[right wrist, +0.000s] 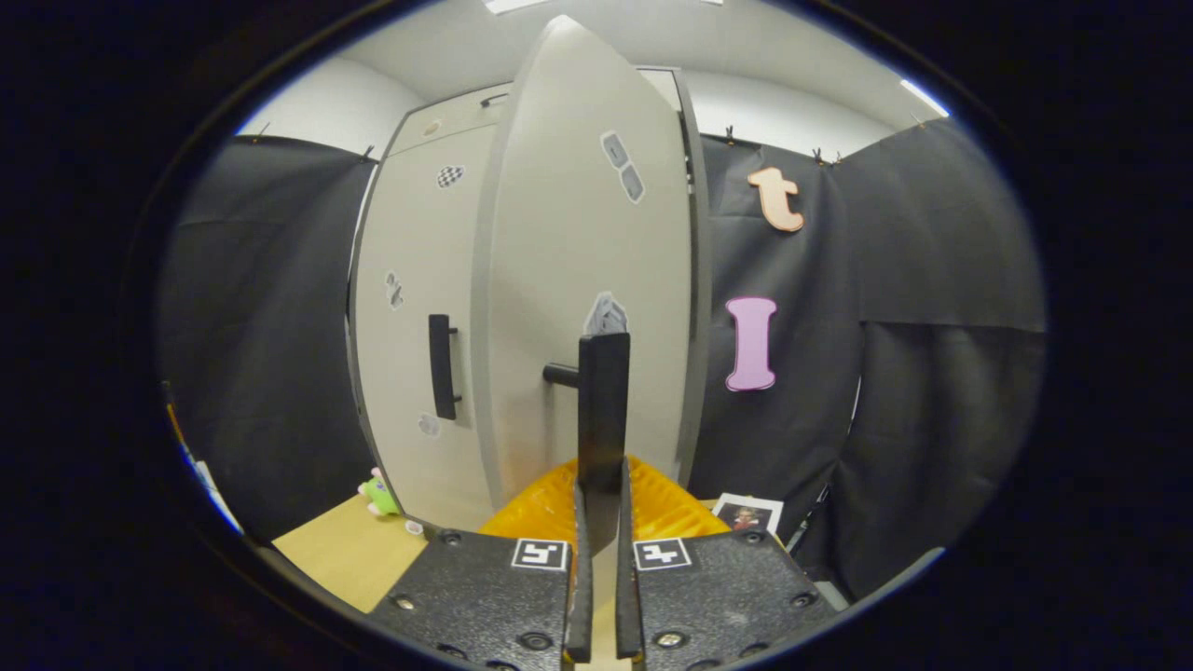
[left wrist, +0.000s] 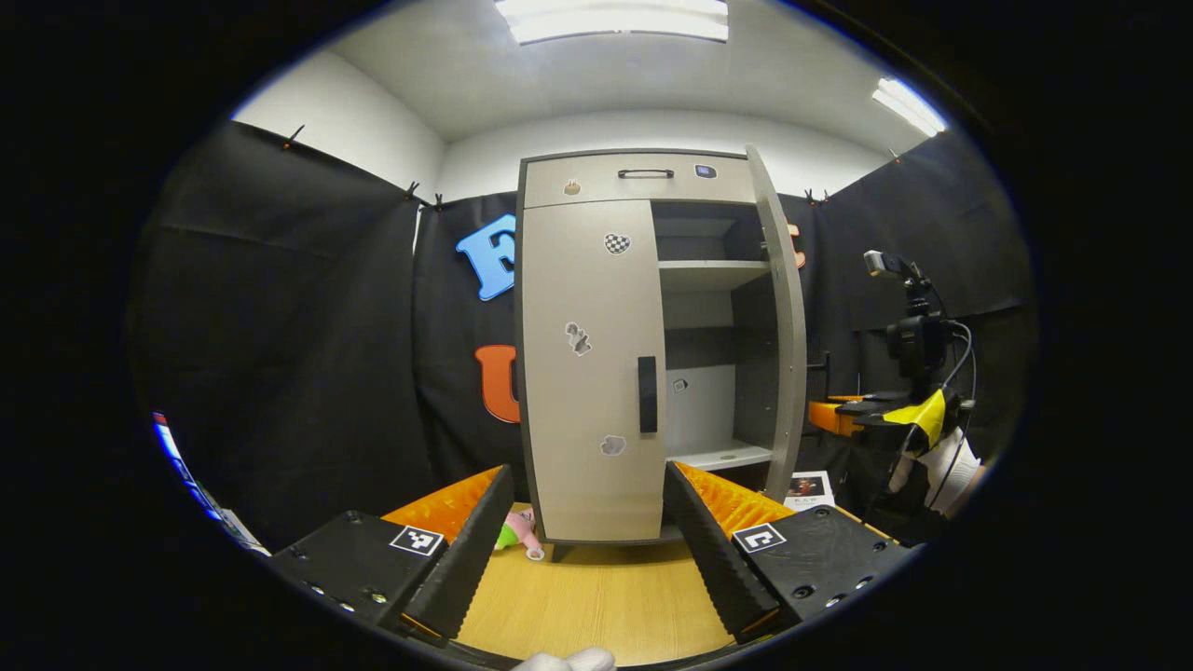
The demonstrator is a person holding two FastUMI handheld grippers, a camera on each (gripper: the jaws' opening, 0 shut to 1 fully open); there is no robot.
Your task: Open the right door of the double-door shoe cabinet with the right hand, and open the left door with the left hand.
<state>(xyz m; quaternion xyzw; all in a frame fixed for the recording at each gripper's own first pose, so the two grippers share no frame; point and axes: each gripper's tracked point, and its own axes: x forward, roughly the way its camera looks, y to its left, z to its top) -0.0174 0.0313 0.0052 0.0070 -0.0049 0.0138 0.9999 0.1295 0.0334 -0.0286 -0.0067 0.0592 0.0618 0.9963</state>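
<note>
Gripping right door handle (right wrist: 602, 410), fingers (right wrist: 580, 559) closed.

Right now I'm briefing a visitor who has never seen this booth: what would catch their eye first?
The tall grey shoe cabinet in the middle of the left gripper view, its right door swung open on bare shelves while the left door stays closed. In the right gripper view, the right gripper is clamped on the right door's dark handle. The left gripper hangs open before the closed door.

Grey cabinet (left wrist: 591, 373), black handles (left wrist: 647, 394), checkered sticker (left wrist: 616, 243).
</note>
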